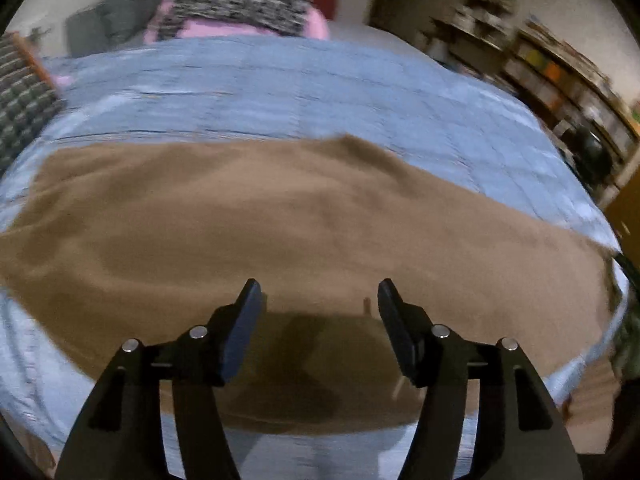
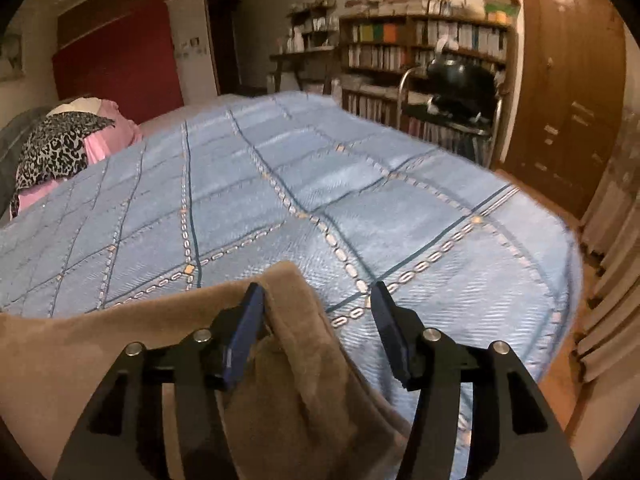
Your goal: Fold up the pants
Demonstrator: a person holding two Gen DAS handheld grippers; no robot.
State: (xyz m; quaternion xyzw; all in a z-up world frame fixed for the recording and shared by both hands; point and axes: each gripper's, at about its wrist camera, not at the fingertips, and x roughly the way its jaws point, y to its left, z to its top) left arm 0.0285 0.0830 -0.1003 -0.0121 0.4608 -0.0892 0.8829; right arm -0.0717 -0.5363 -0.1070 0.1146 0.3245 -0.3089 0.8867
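Observation:
Brown pants (image 1: 248, 220) lie spread across the light blue bedspread (image 1: 280, 88) in the left wrist view, which is blurred. My left gripper (image 1: 316, 292) hovers over the near part of the pants, open, with nothing between its fingers. In the right wrist view a raised fold at the end of the brown pants (image 2: 292, 344) stands between the fingers of my right gripper (image 2: 316, 292). The jaws are open; the left finger (image 2: 248, 328) touches the cloth, the right finger stands apart over the blue bedspread (image 2: 320, 184).
A pink pillow under a leopard-print cloth (image 2: 60, 148) lies at the bed's far left. Bookshelves (image 2: 420, 44) and a cart with a dark bag (image 2: 456, 76) stand beyond the bed. A wooden wardrobe (image 2: 568, 92) is at the right. The bed's right edge drops to wooden floor.

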